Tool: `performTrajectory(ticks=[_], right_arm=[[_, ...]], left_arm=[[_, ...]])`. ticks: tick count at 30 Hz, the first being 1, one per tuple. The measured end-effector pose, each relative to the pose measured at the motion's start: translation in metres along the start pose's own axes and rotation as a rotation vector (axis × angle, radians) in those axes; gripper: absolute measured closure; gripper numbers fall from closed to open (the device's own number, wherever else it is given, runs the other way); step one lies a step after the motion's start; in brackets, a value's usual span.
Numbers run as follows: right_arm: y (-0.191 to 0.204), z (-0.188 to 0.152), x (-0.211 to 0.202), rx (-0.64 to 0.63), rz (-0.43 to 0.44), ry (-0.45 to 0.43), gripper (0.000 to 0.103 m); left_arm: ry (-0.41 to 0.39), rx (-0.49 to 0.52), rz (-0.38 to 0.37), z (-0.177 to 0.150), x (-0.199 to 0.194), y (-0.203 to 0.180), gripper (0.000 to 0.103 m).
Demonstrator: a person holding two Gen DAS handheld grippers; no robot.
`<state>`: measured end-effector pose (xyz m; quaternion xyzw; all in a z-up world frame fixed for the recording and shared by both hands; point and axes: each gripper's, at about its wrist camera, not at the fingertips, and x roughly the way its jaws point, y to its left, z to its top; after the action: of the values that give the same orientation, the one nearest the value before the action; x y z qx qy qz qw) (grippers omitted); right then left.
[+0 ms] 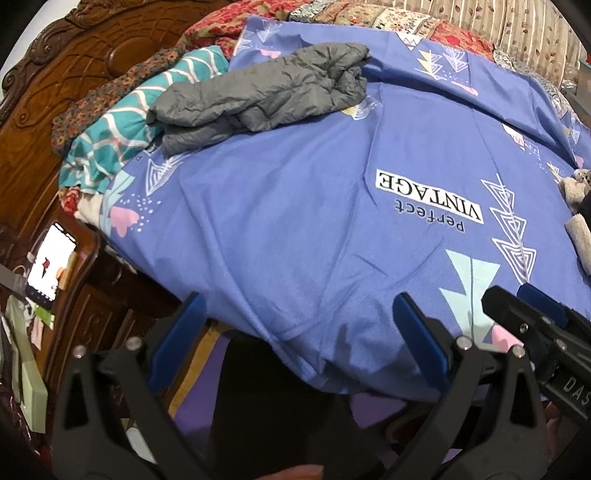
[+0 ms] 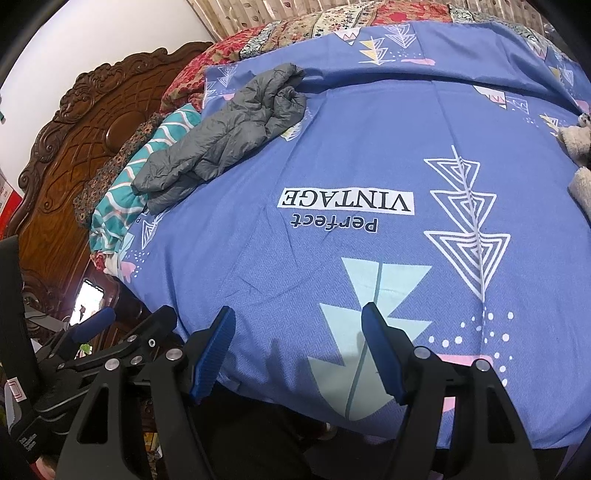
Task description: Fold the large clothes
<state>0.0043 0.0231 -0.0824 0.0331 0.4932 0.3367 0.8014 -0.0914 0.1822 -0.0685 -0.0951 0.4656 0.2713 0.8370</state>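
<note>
A grey padded garment (image 1: 258, 96) lies folded in a rough bundle at the far left of the bed, on the blue printed bedsheet (image 1: 295, 221). It also shows in the right wrist view (image 2: 221, 136). My left gripper (image 1: 299, 332) is open and empty, held at the near edge of the bed. My right gripper (image 2: 299, 339) is open and empty over the sheet's near edge. The right gripper also shows at the lower right of the left wrist view (image 1: 535, 317). Both grippers are far from the garment.
A carved wooden headboard (image 1: 74, 74) stands at the left. A teal patterned pillow (image 1: 122, 136) and floral quilts (image 1: 332, 11) lie beside the garment. A lit phone (image 1: 51, 262) sits on the bedside table. Beige cloth (image 1: 576, 206) lies at the right edge.
</note>
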Motion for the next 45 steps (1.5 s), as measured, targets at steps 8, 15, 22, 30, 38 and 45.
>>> performTrajectory(ticks=[8, 15, 22, 30, 38, 45], right_arm=[[0.0006, -0.0014, -0.0011, -0.001, 0.000, 0.000, 0.014], [0.0060, -0.0041, -0.0022, -0.006, -0.003, -0.014, 0.014], [0.0037, -0.0027, -0.0035, 0.004, -0.005, -0.013, 0.014], [0.0034, -0.0023, -0.0046, 0.007, -0.004, -0.014, 0.014], [0.0002, -0.0016, -0.0037, 0.013, -0.002, -0.007, 0.014], [-0.0016, -0.0024, -0.0015, 0.022, -0.003, -0.003, 0.014]], left_arm=[[-0.038, 0.002, 0.046, 0.0019, -0.0041, 0.0076, 0.006], [-0.030, 0.033, 0.092, 0.0020, -0.0042, 0.0034, 0.006], [-0.047, 0.025, 0.091, 0.0027, -0.0072, 0.0042, 0.006], [-0.033, 0.029, 0.088, 0.0024, -0.0040, 0.0037, 0.006], [-0.024, 0.033, 0.087, 0.0021, -0.0023, 0.0011, 0.006], [-0.013, 0.036, 0.086, 0.0019, 0.0006, 0.0008, 0.006]])
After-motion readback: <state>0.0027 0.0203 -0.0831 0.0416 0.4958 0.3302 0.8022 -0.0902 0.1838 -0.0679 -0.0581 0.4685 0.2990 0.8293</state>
